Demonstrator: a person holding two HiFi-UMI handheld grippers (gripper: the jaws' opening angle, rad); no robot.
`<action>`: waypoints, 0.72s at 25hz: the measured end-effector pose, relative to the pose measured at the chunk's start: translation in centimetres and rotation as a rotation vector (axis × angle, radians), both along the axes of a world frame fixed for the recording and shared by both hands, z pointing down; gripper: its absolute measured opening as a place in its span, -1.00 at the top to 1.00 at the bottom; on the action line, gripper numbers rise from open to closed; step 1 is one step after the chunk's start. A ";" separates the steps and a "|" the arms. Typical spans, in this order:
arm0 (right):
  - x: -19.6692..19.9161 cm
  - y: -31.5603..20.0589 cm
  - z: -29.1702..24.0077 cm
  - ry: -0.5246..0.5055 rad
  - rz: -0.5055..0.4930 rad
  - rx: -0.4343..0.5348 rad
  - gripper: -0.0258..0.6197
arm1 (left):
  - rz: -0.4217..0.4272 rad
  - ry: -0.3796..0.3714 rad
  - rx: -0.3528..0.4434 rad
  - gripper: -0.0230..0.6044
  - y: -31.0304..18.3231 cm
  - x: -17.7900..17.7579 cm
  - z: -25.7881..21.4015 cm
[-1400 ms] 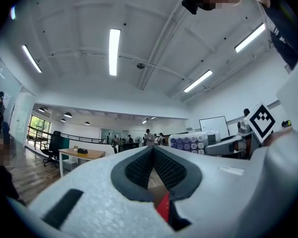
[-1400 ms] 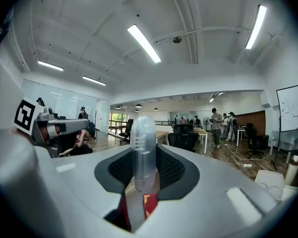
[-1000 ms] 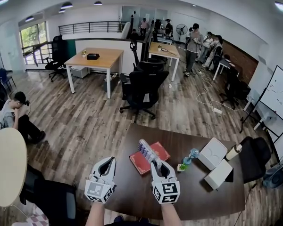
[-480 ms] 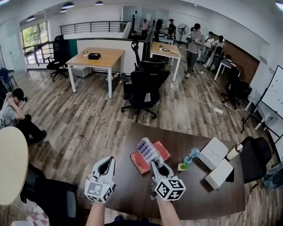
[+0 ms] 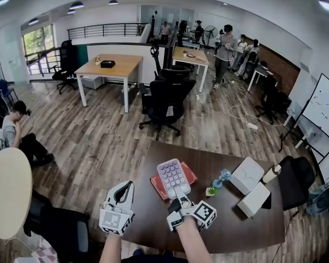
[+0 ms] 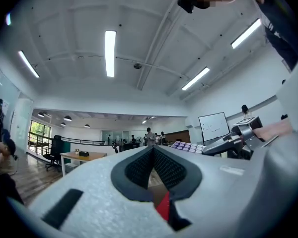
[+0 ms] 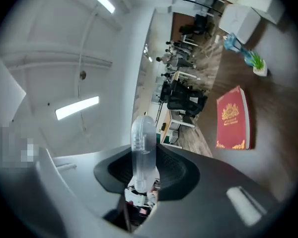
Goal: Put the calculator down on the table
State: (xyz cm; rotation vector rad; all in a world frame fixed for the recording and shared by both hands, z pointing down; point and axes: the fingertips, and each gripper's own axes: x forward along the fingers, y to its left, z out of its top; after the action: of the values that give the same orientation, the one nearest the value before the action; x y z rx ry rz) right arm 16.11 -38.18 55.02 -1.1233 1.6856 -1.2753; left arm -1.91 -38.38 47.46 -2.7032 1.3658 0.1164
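A white calculator (image 5: 172, 177) with purple keys lies face up in my right gripper (image 5: 179, 195), which is shut on its near end. It hovers level over a red book (image 5: 190, 173) on the dark brown table (image 5: 153, 218); whether it touches the book I cannot tell. The right gripper view shows the calculator (image 7: 140, 133) edge-on between the pads, with the red book (image 7: 232, 118) beyond. My left gripper (image 5: 127, 187) hangs to the left over the table's near edge, shut and empty. From the left gripper view, the calculator's keys (image 6: 187, 145) show at the right.
A small potted plant with a blue bottle (image 5: 216, 185) stands right of the book. Two white boxes (image 5: 247, 175) (image 5: 253, 200) and a cup (image 5: 272, 173) sit further right. A black chair (image 5: 296, 181) is at the table's right end, a pale round table (image 5: 8, 193) at the left.
My right gripper has rolled and sunk a little, turning the calculator from standing on edge to face up over the red book. The left gripper has stayed still.
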 end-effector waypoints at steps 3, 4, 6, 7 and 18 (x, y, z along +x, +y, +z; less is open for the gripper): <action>-0.1 0.0 1.3 -0.175 0.003 -0.042 0.56 | 0.002 0.031 -0.007 0.94 0.0 0.1 -0.1; -0.2 0.0 1.6 -0.211 0.001 -0.056 0.56 | -0.002 0.038 -0.010 0.94 0.0 0.0 -0.1; -0.5 0.1 2.2 -0.221 -0.002 -0.071 0.56 | -0.010 0.033 -0.013 0.94 0.0 -0.2 0.1; -0.5 0.1 2.3 -0.210 -0.001 -0.075 0.56 | -0.013 0.034 -0.015 0.94 0.0 -0.3 0.1; -1.8 0.0 5.9 -0.276 -0.036 -0.138 0.56 | -0.030 0.056 -0.038 0.94 0.0 -0.9 0.8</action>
State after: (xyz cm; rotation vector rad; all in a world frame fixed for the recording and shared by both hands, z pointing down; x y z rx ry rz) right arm 14.32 -38.15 60.95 -0.9481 1.4367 -1.5138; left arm -2.81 -38.42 48.26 -2.7289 1.4378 0.1668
